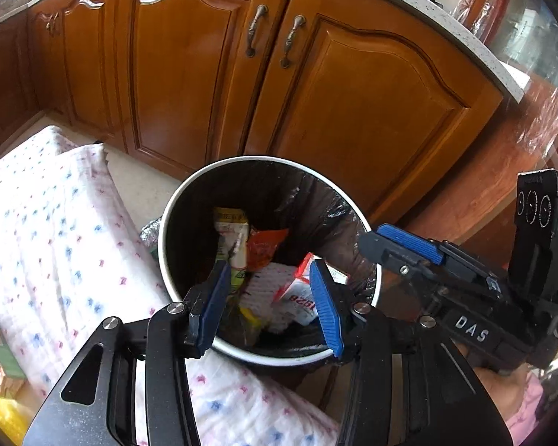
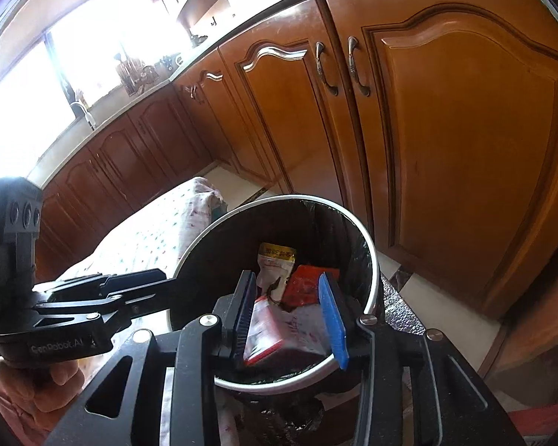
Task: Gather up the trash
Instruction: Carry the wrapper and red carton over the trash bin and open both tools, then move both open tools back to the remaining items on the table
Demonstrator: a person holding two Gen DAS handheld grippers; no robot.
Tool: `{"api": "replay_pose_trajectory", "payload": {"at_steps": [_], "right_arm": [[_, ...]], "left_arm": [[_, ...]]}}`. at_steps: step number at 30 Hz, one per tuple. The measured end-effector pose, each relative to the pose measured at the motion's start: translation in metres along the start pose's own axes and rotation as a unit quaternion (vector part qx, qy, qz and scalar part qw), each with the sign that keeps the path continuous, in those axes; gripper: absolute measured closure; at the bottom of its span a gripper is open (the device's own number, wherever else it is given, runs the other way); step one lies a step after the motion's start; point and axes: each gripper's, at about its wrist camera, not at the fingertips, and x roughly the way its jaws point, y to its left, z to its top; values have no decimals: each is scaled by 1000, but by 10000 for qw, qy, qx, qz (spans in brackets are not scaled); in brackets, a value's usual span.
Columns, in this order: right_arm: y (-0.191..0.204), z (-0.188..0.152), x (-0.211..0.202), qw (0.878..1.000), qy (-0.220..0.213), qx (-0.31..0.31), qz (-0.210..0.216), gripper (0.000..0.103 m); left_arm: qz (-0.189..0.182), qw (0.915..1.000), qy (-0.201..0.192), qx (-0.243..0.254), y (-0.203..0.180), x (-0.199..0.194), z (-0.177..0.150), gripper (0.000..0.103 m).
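Both grippers are hanging over the trash bin (image 1: 167, 230) by the cabinets (image 1: 189, 74). Left gripper (image 1: 269, 304) is sitting with fingers apart, gripping nothing. Right gripper (image 2: 290, 319) fingers are apart too, wrappers (image 2: 279, 330) lying inside the bin below

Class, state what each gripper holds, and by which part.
Nothing is held. The left gripper and the right gripper both hang open over the bin; the red-white packet lies inside it.
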Motion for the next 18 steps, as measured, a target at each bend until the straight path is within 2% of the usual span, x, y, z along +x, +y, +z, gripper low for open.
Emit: {"api": "replay_pose_trajectory", "payload": {"at_steps": [4, 9, 13, 18], "right_arm": [[3, -5, -6, 9999, -54, 56, 89, 61], [13, -16, -16, 9995, -157, 114, 232, 44], [22, -27, -24, 9988, -251, 205, 370, 34], [39, -40, -37, 9975, -358, 215, 565, 30]], "left_arm": [[53, 9998, -47, -159, 11, -8, -9, 59], [158, 9986, -175, -472, 26, -23, -25, 57], [278, 9964, -313, -735, 40, -40, -44, 56], [395, 9926, -431, -1069, 59, -62, -72, 55]]}}
